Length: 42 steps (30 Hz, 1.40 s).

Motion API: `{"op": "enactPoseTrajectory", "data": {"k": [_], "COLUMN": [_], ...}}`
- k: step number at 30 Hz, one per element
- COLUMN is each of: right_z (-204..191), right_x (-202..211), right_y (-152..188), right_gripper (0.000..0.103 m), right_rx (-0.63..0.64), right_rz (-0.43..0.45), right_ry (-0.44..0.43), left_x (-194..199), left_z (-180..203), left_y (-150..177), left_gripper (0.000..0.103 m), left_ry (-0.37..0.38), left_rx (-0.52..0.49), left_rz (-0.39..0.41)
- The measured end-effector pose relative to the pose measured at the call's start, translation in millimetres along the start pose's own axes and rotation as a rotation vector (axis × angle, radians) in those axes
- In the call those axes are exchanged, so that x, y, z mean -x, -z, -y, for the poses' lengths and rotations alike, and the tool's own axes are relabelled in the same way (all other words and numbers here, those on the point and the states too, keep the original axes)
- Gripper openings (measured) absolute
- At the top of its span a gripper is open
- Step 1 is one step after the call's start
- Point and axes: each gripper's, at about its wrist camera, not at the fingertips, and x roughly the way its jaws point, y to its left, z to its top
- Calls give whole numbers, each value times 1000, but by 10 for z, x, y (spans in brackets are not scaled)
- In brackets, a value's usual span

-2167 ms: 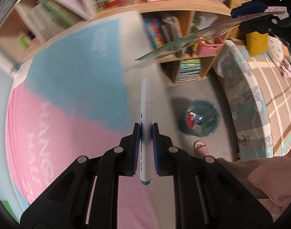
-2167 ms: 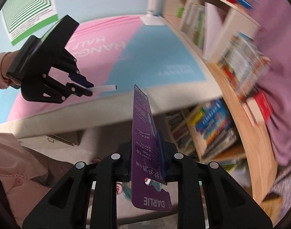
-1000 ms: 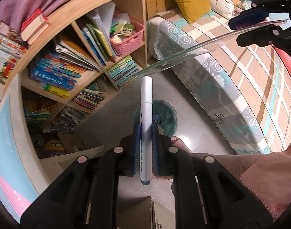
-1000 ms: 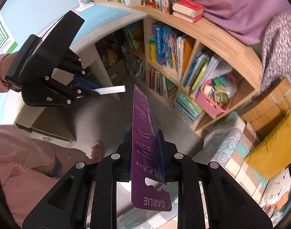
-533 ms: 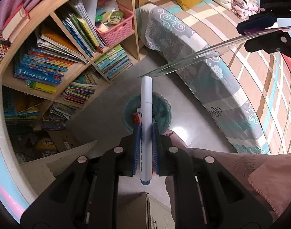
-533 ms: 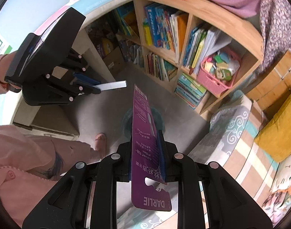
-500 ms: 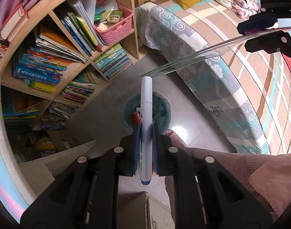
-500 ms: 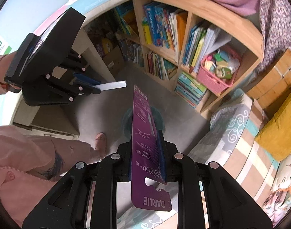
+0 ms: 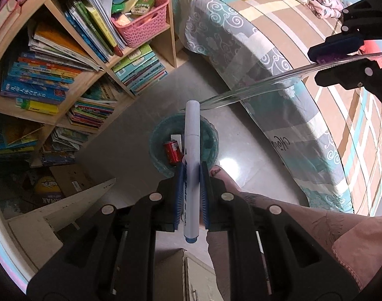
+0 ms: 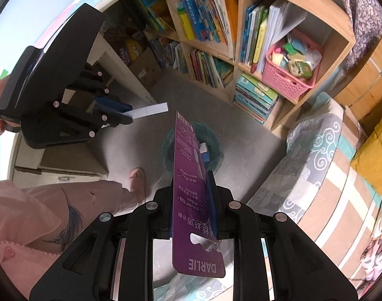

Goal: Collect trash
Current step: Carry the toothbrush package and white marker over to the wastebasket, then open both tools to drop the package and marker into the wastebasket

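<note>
My left gripper [image 9: 191, 175] points down, shut on a white marker [image 9: 191, 130] with a blue end. Directly beneath it on the floor stands a round teal bin [image 9: 158, 128] holding a red can [image 9: 172, 151] and other scraps. My right gripper [image 10: 191, 190] is shut on a flat purple DARLIE package [image 10: 191, 165], which also hangs over the bin [image 10: 217, 148]. In the left wrist view the right gripper [image 9: 341, 60] sits at upper right with the package's clear plastic edge [image 9: 253, 91] reaching toward the marker tip. The right wrist view shows the left gripper [image 10: 127, 114] with the marker [image 10: 151, 109].
A wooden bookshelf [image 9: 95, 70] full of books, with a pink basket [image 9: 140, 27], rises behind the bin. A bed with a patterned cover [image 9: 278, 87] lies to the right. Cardboard boxes [image 9: 65, 178] stand by the white table. The person's leg [image 10: 90, 200] and slippered foot [image 10: 137, 178] are beside the bin.
Both grippers have sunk toward the floor and the bin now looks larger and sits under both held items. The view swung from the tabletop to the shelf. Both grips are unchanged.
</note>
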Motion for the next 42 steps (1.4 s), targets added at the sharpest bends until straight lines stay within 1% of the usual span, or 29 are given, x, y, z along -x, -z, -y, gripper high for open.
{"op": "enactPoseTrajectory", "data": {"k": [12,29,33,37,42], "right_z": [123,193,218,241,276], "right_x": [-526,-1100,-1285,-1491,-1777], "right_y": [-8,-96,-116,-137,-154], "right_gripper": [21,21,21,21,21], "right_rx": [-48,-96,-109,-119,-143], "right_rz": [-51,-101,-114,-126,-143], "right_ry": [-27,-56,-62,-61,-73], "left_x": [-452,-974,-1111,-1259,-1485], "left_z": [-114,-309,-368,-389,-457], "left_y": [-45,-13,-3,-19,-31], "left_gripper": [11,11,11,11,11], "left_ry": [30,68,77,74,99], "left_rx": [47,78,91,68,87], "left_rz": [-41,-95,-106,-115,-126]}}
